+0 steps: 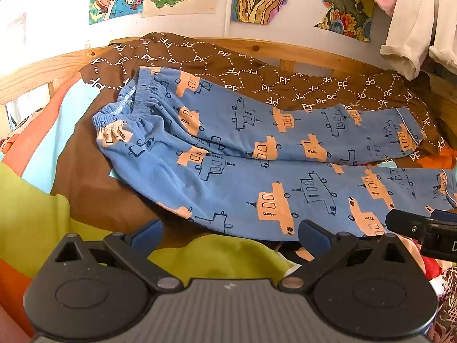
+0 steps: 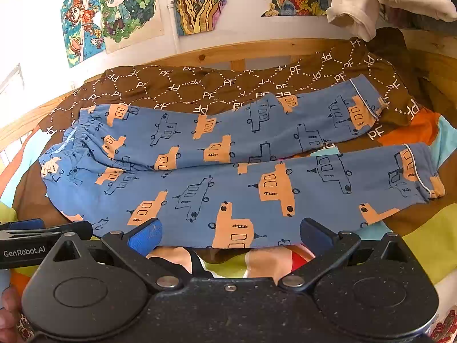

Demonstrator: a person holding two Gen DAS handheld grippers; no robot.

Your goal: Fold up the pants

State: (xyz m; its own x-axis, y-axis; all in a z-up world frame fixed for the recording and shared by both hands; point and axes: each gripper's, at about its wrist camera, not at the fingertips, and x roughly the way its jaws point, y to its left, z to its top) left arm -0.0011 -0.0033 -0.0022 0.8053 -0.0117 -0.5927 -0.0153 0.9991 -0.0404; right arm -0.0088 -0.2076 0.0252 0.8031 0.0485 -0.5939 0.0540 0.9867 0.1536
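Observation:
Blue pyjama pants point(image 1: 228, 154) point(image 2: 234, 171) printed with orange and outlined cars lie spread flat on a bed, waistband point(image 1: 125, 108) point(image 2: 71, 140) to the left, both legs stretching right with a narrow gap between them. The cuffs point(image 2: 422, 171) sit at the right. My left gripper point(image 1: 231, 234) hovers open at the near edge of the lower leg, nothing between its blue pads. My right gripper point(image 2: 231, 234) is open too, at the same near hem further right. Each gripper shows at the other view's edge, the right one point(image 1: 422, 228) and the left one point(image 2: 42, 234).
A brown "PF" patterned blanket point(image 1: 257, 77) point(image 2: 214, 85) lies under and behind the pants. A lime, orange and light-blue quilt point(image 1: 34, 214) covers the near bed. A wooden bed rail point(image 1: 300, 51), postered wall and hanging white clothes point(image 2: 385, 3) stand behind. A hand point(image 2: 8, 305) shows at lower left.

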